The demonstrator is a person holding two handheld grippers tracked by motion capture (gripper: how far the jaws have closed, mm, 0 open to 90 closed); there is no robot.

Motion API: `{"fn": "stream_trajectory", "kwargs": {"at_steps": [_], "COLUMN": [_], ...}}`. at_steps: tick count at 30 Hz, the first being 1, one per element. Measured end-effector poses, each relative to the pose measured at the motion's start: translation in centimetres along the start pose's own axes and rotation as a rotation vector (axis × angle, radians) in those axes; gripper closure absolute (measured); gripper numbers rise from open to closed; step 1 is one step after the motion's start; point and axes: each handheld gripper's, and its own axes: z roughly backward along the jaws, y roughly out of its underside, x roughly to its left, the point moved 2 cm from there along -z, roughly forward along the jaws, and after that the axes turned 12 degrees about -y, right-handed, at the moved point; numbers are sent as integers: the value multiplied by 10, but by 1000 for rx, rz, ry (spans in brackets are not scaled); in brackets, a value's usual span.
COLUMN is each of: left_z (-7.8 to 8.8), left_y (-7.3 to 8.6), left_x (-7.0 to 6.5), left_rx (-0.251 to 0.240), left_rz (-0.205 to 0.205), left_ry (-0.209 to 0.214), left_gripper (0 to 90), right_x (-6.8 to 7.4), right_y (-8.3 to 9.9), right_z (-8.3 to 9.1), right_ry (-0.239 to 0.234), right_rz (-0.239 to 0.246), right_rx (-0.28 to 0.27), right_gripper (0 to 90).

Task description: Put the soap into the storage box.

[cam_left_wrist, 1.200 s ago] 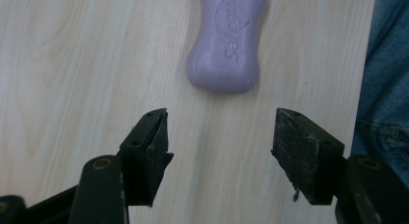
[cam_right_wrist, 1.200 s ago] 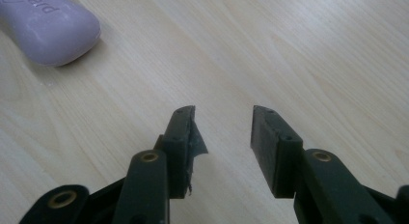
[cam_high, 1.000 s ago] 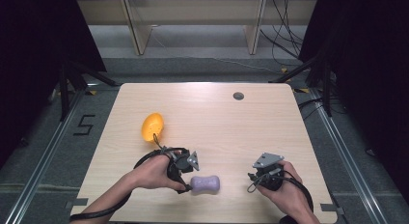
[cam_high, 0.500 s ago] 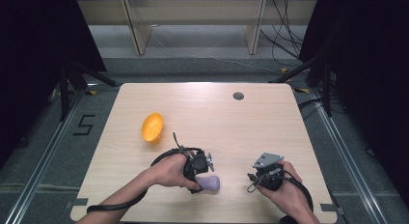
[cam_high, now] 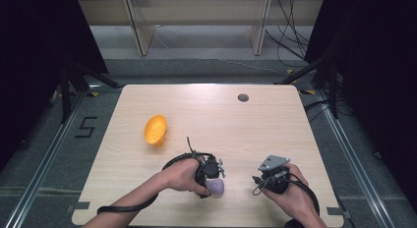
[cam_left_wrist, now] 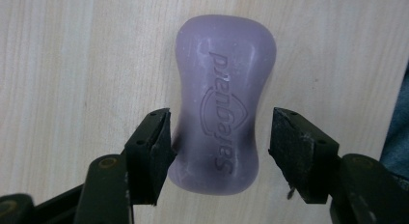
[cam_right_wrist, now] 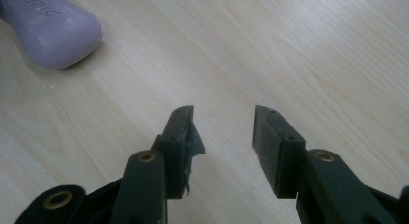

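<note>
A purple soap bar (cam_left_wrist: 222,108) stamped "Safeguard" lies flat on the light wooden table (cam_high: 206,115), near the front edge (cam_high: 217,188). My left gripper (cam_left_wrist: 219,122) points down over it, and its jaws have just been closing around the bar's near half. The left pad (cam_left_wrist: 161,137) touches the bar's side, while a thin gap remains at the right pad (cam_left_wrist: 289,142). In the high view the left gripper (cam_high: 212,176) covers most of the bar. My right gripper (cam_high: 258,181) rests low at the front right, open (cam_right_wrist: 222,118) over bare wood, with the soap bar (cam_right_wrist: 48,21) off to its upper left.
An orange dish with small holes (cam_high: 156,129) sits on the table's left half. A dark round grommet (cam_high: 243,97) is set near the far edge. Black stands and cables flank the table, and wooden shelf legs stand beyond it.
My left hand slid right and slightly down onto the soap bar, which now sits between its jaws instead of beside them. The right hand stayed where it was.
</note>
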Motion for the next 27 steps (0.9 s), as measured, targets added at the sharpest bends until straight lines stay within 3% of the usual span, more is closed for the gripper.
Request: {"fn": "stream_trajectory", "kwargs": {"at_steps": [10, 15, 20, 27], "left_z": [-7, -15, -21, -22], "left_y": [-5, -6, -7, -8], "left_x": [-1, -1, -1, -2], "left_rx": [30, 49, 64, 81], "left_rz": [-15, -28, -38, -46], "left_ry": [-1, 3, -2, 1], "left_gripper": [400, 407, 418, 436], "right_x": [0, 4, 1, 1], "right_y": [0, 0, 0, 0], "right_z": [-1, -1, -1, -2], "right_ry": [0, -13, -11, -7], "right_rz": [-2, -34, -3, 0], "right_rx": [-2, 5, 7, 10], "right_gripper": [591, 588, 586, 584]}}
